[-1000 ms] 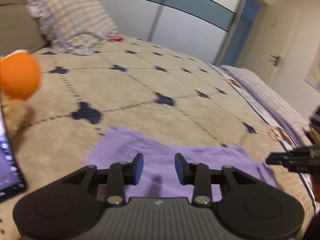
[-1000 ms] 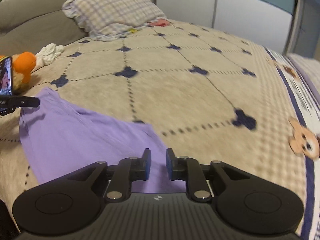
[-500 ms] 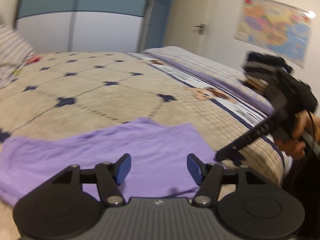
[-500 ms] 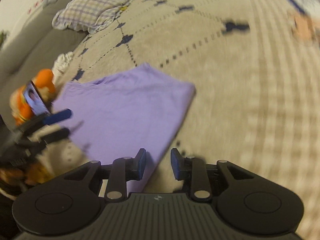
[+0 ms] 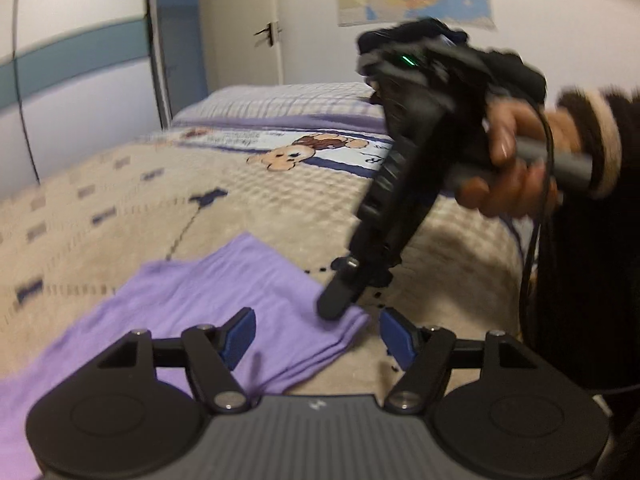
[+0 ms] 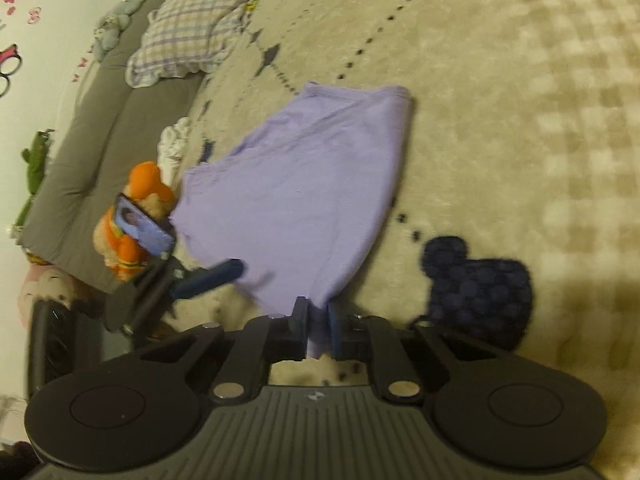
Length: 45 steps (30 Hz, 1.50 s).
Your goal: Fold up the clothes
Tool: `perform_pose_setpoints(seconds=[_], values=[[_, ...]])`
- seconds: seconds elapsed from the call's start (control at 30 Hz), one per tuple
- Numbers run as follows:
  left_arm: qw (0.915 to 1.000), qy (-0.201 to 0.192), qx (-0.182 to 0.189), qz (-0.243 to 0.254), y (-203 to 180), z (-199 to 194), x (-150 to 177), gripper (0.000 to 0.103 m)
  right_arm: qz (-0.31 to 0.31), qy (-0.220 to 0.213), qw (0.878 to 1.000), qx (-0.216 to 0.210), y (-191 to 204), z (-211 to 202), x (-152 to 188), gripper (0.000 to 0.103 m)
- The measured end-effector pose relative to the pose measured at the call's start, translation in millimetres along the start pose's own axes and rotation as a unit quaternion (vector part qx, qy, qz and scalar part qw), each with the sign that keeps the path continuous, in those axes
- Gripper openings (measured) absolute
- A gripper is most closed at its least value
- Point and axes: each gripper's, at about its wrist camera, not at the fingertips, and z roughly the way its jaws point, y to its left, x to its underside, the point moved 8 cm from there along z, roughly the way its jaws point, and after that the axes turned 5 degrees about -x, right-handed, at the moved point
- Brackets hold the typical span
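Left gripper [image 5: 315,334]: jaws spread wide, nothing between them; the blue pads hang just above the near edge of the garment.
Right gripper [image 6: 317,322]: jaws pinched together on a corner of the purple cloth, which shows as a pale strip between the pads. In the left wrist view it comes down steeply from the right, its tip touching that same corner ahead of the left jaws.
Purple garment [image 6: 304,196]: folded, lying flat on the bed, stretching ahead of the right jaws and to their left; stacked layers show at the corner just in front of the left jaws.
Bed cover [image 6: 500,92]: beige, quilted, with dark blue motifs; one motif sits just right of the right jaws.
Hand [image 5: 510,160]: wraps the right gripper's handle, in a dark sleeve, up and to the right of the left jaws.
Phone [image 6: 144,229]: propped against an orange plush toy [image 6: 136,216], left of the right jaws, beside the garment's far-left edge.
Checked pillow [image 6: 196,20]: far ahead and left, against the grey headboard.
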Motion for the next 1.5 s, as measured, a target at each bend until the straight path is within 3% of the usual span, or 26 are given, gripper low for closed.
perform_pose_setpoints(seconds=[0.07,0.17,0.2,0.23,0.27,0.33,0.4,0.57,0.73,0.8,0.87,1.03,1.3,1.5], values=[[0.9995,0.004,-0.02,0.026,-8.7,6.9,-1.4,0.067,0.002,-0.003,1.0,-0.019,8.6,-1.4,-4.2,0.011],[0.9978,0.019,-0.043,0.048,-16.0,18.9,-1.7,0.049,0.007,-0.007,0.999,-0.04,16.1,-5.0,-8.7,0.011],[0.997,0.023,-0.052,0.051,-16.0,22.4,-1.6,0.035,0.008,-0.008,0.999,-0.043,17.5,-5.9,-9.9,0.011],[0.9961,0.028,-0.064,0.054,-15.2,25.5,-1.4,0.014,0.008,-0.009,0.999,-0.041,16.2,-6.3,-11.2,0.011],[0.995,0.033,-0.078,0.053,-12.8,28.0,-1.3,0.004,0.008,-0.01,0.999,-0.034,14.2,-6.3,-12.8,0.012],[0.9931,0.042,-0.101,0.043,-7.0,30.6,-1.3,0.005,0.015,-0.018,1.0,-0.015,5.9,-8.1,-16.4,0.014],[0.9938,0.047,-0.097,0.025,-4.3,30.3,-1.8,0.005,0.022,-0.029,0.999,0.004,-5.3,-10.5,-22.7,0.015],[0.9946,0.047,-0.091,0.011,-8.9,26.0,-4.4,0.004,0.035,-0.076,0.996,0.041,-31.3,-14.0,-48.1,0.031],[0.9935,0.038,-0.106,-0.016,-10.3,23.4,-8.4,0.004,0.071,-0.12,0.99,0.023,-53.7,-9.1,-74.5,0.027],[0.9927,0.032,-0.112,-0.03,-10.7,23.1,-14.4,0.004,0.065,-0.148,0.986,0.032,-53.6,-8.7,-84.2,0.021],[0.9917,0.025,-0.119,-0.043,-11.3,22.8,-21.4,0.004,0.065,-0.16,0.984,0.037,-54.8,-17.9,-86.9,0.007],[0.9876,0.007,-0.13,-0.088,-12.3,23.1,-38.6,0.004,0.066,-0.183,0.98,0.047,-58.1,-43.4,-91.7,0.006],[0.9877,-0.02,-0.095,-0.123,-52.7,34.9,-63.0,0.004,0.074,-0.213,0.972,0.069,-68.6,-90.4,-90.8,0.006],[0.9806,-0.027,-0.088,-0.173,-48.0,31.4,-62.3,0.004,0.077,-0.216,0.972,0.059,-69.5,-109.9,-82.9,0.006]])
